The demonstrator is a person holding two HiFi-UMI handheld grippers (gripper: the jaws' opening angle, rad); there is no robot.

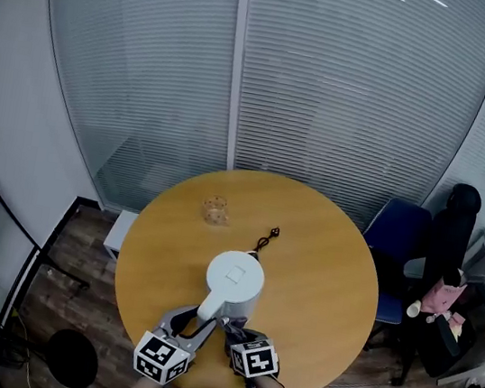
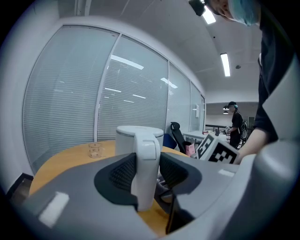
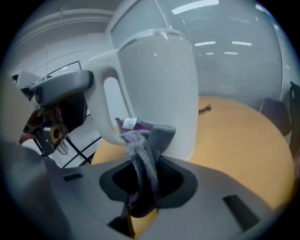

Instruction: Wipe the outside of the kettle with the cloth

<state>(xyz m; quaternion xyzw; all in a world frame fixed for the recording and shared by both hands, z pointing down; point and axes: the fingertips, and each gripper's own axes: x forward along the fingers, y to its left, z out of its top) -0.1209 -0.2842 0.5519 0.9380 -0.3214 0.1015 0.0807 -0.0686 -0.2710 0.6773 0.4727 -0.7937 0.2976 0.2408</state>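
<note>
A white electric kettle (image 1: pixel 233 283) stands on the round wooden table (image 1: pixel 330 275), its handle (image 2: pixel 145 164) toward me. My left gripper (image 1: pixel 200 319) reaches the handle from the near left, and the black pads sit against both sides of it. The kettle's body (image 2: pixel 133 136) rises just behind the handle. My right gripper (image 1: pixel 238 336) is shut on a grey and purple cloth (image 3: pixel 143 150). The cloth's upper end lies against the kettle (image 3: pixel 159 89) at the foot of the handle. In the right gripper view, the left gripper (image 3: pixel 56 93) shows beside the handle.
A small glass cup (image 1: pixel 214 210) stands at the table's far left. The kettle's black cord (image 1: pixel 268 236) lies behind the kettle. A blue chair (image 1: pixel 401 232) and a black chair (image 1: pixel 451 231) stand to the right. A person (image 2: pixel 233 117) stands far off.
</note>
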